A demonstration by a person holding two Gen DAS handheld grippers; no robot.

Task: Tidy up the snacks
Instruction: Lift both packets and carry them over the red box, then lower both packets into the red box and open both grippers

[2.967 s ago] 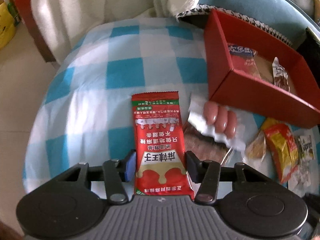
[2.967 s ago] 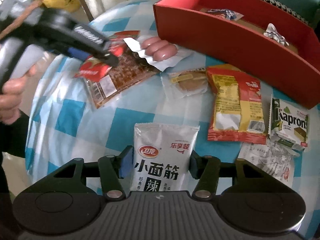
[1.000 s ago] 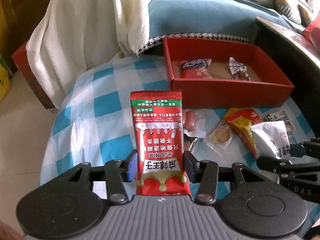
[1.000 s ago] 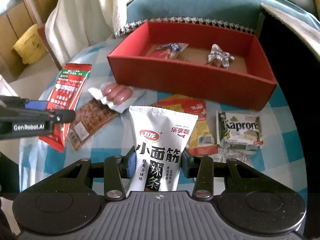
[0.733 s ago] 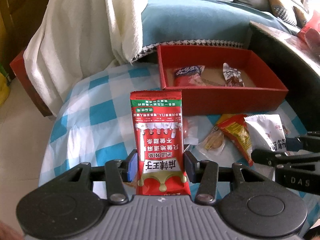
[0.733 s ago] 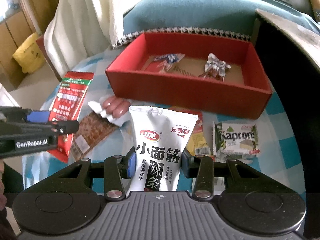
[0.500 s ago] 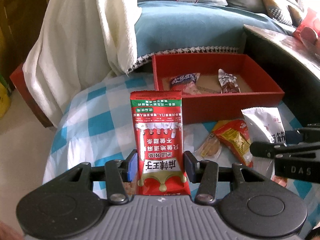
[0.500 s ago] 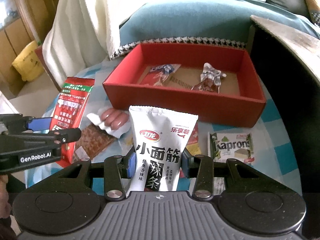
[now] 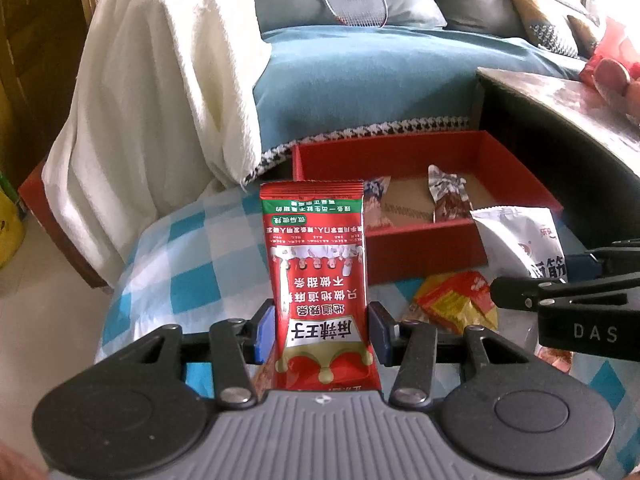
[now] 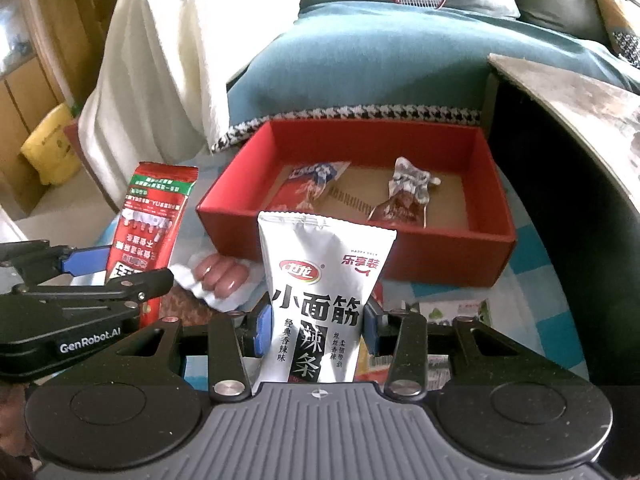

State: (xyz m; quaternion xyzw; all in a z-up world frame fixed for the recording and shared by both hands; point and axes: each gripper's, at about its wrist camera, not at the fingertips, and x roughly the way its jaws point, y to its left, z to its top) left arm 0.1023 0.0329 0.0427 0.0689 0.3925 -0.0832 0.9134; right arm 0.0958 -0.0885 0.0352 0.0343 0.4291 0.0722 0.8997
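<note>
My left gripper [image 9: 320, 332] is shut on a red snack packet [image 9: 318, 268], held upright above the blue-checked table. That same packet [image 10: 150, 216] and the left gripper [image 10: 120, 276] show at the left of the right wrist view. My right gripper [image 10: 318, 330] is shut on a silver-white snack packet [image 10: 320, 300], also held upright; it appears at the right edge of the left wrist view as the silver-white packet [image 9: 520, 236]. Beyond both stands the red box [image 10: 444, 256] with two wrapped snacks [image 10: 404, 196] inside.
Sausages in clear wrap [image 10: 218, 276], a yellow-red packet [image 9: 452, 300] and a green wafer pack [image 10: 452, 312] lie on the checked cloth [image 9: 168, 256] in front of the box. A white towel [image 9: 160, 92] drapes behind, a blue sofa [image 9: 360, 72] beyond, a dark table [image 10: 560, 160] at right.
Both grippers have lifted with their packets and tipped upward, so the box and the loose snacks have slid lower in view and more of the sofa shows. Both grips are unchanged.
</note>
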